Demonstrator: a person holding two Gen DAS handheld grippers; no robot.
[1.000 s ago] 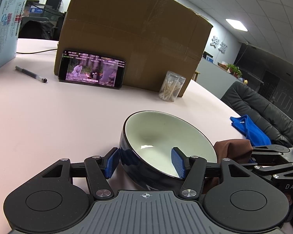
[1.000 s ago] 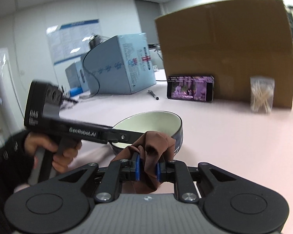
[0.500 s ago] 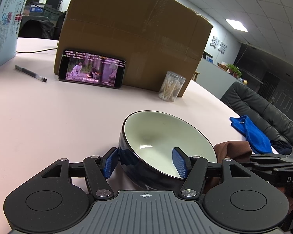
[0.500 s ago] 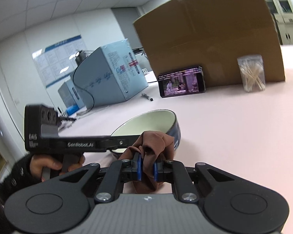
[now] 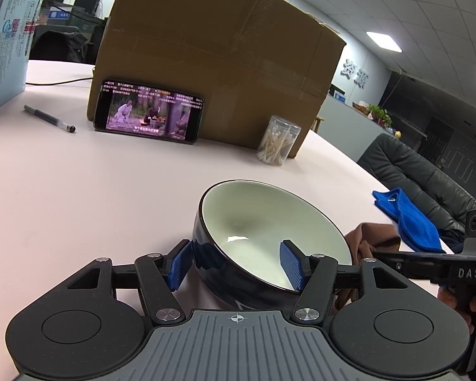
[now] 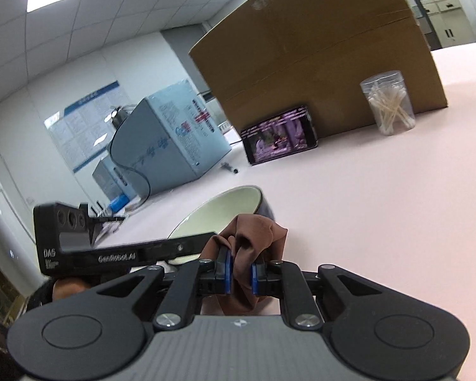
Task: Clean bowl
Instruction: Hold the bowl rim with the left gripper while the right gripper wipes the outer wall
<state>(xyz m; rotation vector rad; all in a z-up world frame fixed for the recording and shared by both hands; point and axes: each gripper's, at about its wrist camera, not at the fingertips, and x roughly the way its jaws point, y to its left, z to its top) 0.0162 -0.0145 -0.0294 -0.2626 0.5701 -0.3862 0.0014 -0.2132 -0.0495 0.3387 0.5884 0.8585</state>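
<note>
A dark blue bowl (image 5: 263,222) with a pale inside is held tilted just above the pink table (image 5: 95,197). My left gripper (image 5: 234,265) is shut on its near wall, one blue pad outside and one inside. In the right wrist view the same bowl (image 6: 225,209) lies just ahead, with the left gripper's black body crossing in front of it. My right gripper (image 6: 239,274) is shut on a bunched brown cloth (image 6: 254,238), which hangs at the bowl's rim. The left wrist view shows that cloth (image 5: 371,238) just outside the bowl's right edge.
A big cardboard box (image 5: 219,63) stands at the back with a phone (image 5: 149,116) playing video against it. A clear jar of cotton swabs (image 5: 277,141) sits to its right. A pen (image 5: 49,118) and a light blue carton (image 6: 171,139) are at the left. A blue cloth (image 5: 406,219) lies by the table's right edge.
The right gripper has rolled and sunk slightly with the brown cloth still in its jaws. The left gripper and the bowl have stayed where they were.
</note>
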